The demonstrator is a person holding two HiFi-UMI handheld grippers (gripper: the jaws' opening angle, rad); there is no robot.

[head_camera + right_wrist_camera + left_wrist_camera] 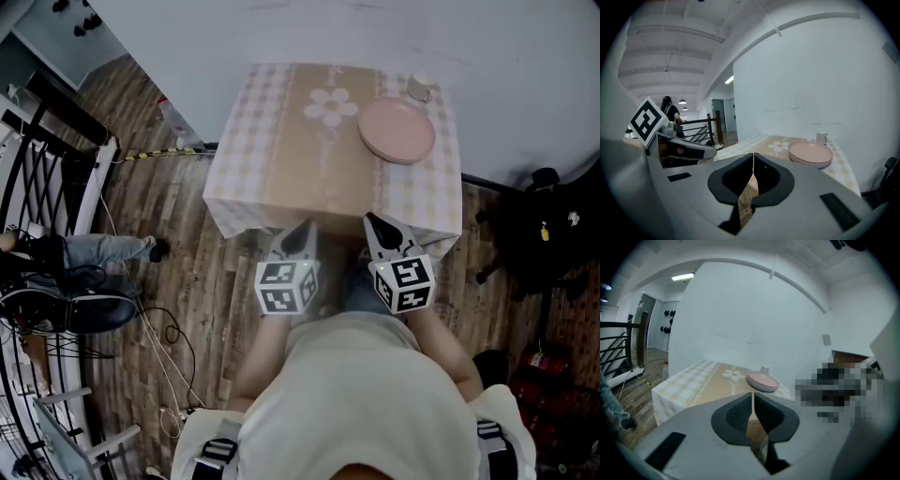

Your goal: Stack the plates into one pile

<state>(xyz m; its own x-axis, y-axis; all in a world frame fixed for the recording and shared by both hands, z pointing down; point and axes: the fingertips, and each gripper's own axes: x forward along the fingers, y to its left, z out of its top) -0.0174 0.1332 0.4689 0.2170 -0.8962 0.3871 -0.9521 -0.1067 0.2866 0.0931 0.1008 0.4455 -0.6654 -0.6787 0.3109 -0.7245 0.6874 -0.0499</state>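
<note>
A pile of pink plates (397,129) sits at the far right of the small table (281,178), also seen in the left gripper view (763,381) and the right gripper view (811,153). My left gripper (302,231) and right gripper (378,225) hang side by side off the table's near edge, well short of the plates. Both are shut with nothing between their jaws: the left gripper (753,399) and the right gripper (753,161) show their pads pressed together.
A white mug (419,88) stands just behind the plates near the wall. The tablecloth has a daisy print (331,106). A railing (47,187) and a seated person (84,251) are at the left, dark equipment (544,234) at the right, cables on the wooden floor.
</note>
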